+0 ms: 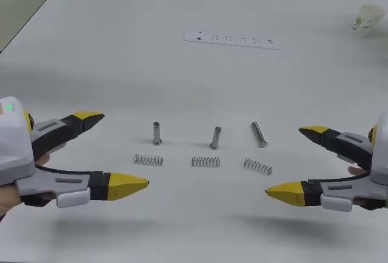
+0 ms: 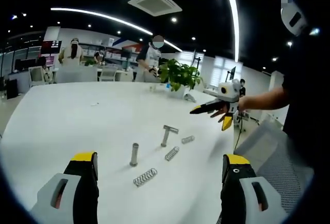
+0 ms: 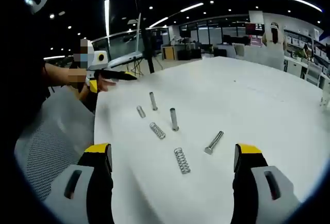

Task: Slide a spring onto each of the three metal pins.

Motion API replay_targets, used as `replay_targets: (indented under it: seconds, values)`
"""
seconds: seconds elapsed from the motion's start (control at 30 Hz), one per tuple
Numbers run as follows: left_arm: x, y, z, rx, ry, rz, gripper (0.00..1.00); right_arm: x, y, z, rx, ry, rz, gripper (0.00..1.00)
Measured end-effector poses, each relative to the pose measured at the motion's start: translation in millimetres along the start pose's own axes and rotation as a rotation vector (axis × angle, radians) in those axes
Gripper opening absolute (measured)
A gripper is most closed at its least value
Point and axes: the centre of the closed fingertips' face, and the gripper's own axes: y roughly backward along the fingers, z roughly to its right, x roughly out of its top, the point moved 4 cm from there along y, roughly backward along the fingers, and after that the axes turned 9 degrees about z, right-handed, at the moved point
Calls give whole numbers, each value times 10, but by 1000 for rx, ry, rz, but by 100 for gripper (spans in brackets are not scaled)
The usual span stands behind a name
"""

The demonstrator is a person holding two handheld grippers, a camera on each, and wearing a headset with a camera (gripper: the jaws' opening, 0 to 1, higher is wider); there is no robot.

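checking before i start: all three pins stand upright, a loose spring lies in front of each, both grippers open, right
Not quite. The left pin and middle pin stand, but the right pin lies on its side, as the right gripper view shows. The left spring, middle spring and right spring do lie loose in front, and the left gripper and right gripper are open.

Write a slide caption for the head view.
Open left tool and right tool flank three pins, two upright, one lying, with three springs in front, on a white table.
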Motion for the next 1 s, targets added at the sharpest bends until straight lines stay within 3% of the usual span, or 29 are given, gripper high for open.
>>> replay_targets:
  seconds: [0.53, 1.0]
  values:
    - [-13, -5, -5, -3, 1, -8, 98, -23, 9, 7, 0, -10, -16, 99]
    - [-26, 16, -15, 0, 7, -9, 98, 45, -92, 70, 9, -38, -46, 94]
